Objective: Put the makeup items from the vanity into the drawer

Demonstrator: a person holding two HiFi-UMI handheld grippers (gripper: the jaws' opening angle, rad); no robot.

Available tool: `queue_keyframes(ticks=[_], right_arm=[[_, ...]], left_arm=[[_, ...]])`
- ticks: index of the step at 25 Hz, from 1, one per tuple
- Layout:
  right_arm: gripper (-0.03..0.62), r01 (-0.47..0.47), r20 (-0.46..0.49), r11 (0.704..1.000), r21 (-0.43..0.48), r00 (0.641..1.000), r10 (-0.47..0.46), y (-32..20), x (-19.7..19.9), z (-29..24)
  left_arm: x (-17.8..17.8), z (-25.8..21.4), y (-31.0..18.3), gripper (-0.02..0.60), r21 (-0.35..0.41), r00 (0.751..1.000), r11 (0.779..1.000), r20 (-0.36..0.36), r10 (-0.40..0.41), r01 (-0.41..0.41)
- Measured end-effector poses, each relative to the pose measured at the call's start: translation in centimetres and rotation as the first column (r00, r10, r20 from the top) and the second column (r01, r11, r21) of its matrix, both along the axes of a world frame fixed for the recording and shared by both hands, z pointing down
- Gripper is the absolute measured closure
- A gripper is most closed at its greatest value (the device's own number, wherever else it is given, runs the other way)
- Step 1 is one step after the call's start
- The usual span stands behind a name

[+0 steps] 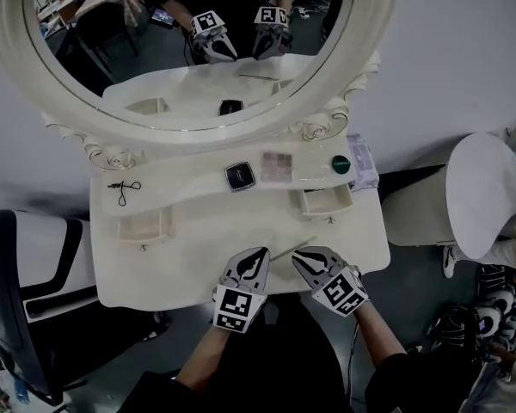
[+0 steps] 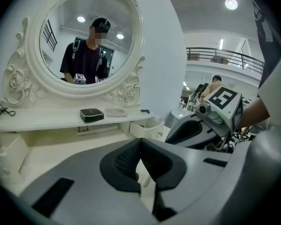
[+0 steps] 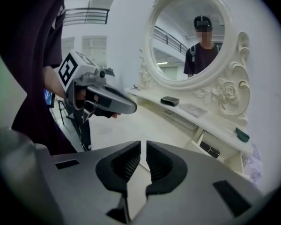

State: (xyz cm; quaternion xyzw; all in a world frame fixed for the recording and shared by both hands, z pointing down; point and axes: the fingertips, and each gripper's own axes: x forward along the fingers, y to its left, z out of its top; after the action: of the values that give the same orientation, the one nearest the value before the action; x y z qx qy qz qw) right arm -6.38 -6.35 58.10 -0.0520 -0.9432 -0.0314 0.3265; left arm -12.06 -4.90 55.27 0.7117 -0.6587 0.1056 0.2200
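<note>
On the white vanity's shelf (image 1: pixel 181 183) lie a black compact (image 1: pixel 240 175), a pinkish palette (image 1: pixel 277 167), a green item (image 1: pixel 340 164) and a thin black tool (image 1: pixel 123 188) at the far left. Two small drawers stand open: the left drawer (image 1: pixel 144 226) and the right drawer (image 1: pixel 327 200). A thin pale stick (image 1: pixel 294 247) lies on the tabletop between my two grippers. My left gripper (image 1: pixel 256 261) hovers near the front edge with its jaws shut and nothing clearly held. Beside it, my right gripper (image 1: pixel 303 258) also has its jaws together, empty.
The round mirror (image 1: pixel 189 50) rises behind the shelf. A patterned packet (image 1: pixel 361 162) lies at the shelf's right end. A white round stool (image 1: pixel 486 196) stands to the right, and a black-and-white object (image 1: pixel 34 256) to the left of the vanity.
</note>
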Motion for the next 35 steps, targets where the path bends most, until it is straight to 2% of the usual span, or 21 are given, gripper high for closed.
queue_keyframes(ticks=[4, 7, 9, 15, 21, 24, 27, 32, 35], right_arm=[[0.564, 0.102, -0.086, 0.993, 0.059, 0.992, -0.097, 0.4, 0.0, 2.3], [0.501, 0.197, -0.163, 0.976, 0.088, 0.97, -0.181, 0.5, 0.3, 3.8], [0.488, 0.268, -0.217, 0.957, 0.111, 0.946, -0.24, 0.4, 0.4, 4.8], [0.488, 0.479, -0.371, 0.866, 0.145, 0.838, -0.401, -0.8, 0.1, 7.8], [0.488, 0.637, -0.513, 0.768, 0.067, 0.682, -0.522, -1.4, 0.7, 10.1], [0.49, 0.678, -0.541, 0.735, 0.01, 0.621, -0.566, -1.5, 0.8, 10.5], [0.497, 0.692, -0.544, 0.72, -0.059, 0.582, -0.604, -1.5, 0.7, 10.6], [0.537, 0.71, -0.549, 0.698, -0.096, 0.547, -0.632, -1.7, 0.4, 10.6], [0.546, 0.711, -0.542, 0.697, -0.092, 0.552, -0.634, -1.6, 0.4, 10.5]], left_arm=[[-0.3, 0.6, 0.1, 0.566, -0.001, 1.0, 1.0, -0.013, -0.017, 0.017], [-0.5, 0.8, 0.1, 0.566, -0.005, 0.999, 0.999, -0.023, -0.044, 0.044], [-0.5, 1.2, 0.2, 0.566, -0.014, 0.998, 0.998, -0.025, -0.055, 0.055], [-0.6, 2.3, 1.0, 0.566, -0.043, 0.995, 0.995, -0.034, -0.094, 0.092], [-0.6, 3.8, 1.9, 0.566, -0.073, 0.991, 0.99, -0.047, -0.128, 0.124], [-0.9, 4.4, 2.2, 0.566, -0.081, 0.988, 0.987, -0.051, -0.146, 0.142], [-1.1, 4.7, 2.4, 0.566, -0.085, 0.984, 0.983, -0.057, -0.168, 0.163], [-1.4, 5.2, 2.8, 0.566, -0.094, 0.979, 0.978, -0.068, -0.192, 0.185], [-1.2, 5.7, 3.0, 0.566, -0.104, 0.977, 0.976, -0.073, -0.199, 0.191]])
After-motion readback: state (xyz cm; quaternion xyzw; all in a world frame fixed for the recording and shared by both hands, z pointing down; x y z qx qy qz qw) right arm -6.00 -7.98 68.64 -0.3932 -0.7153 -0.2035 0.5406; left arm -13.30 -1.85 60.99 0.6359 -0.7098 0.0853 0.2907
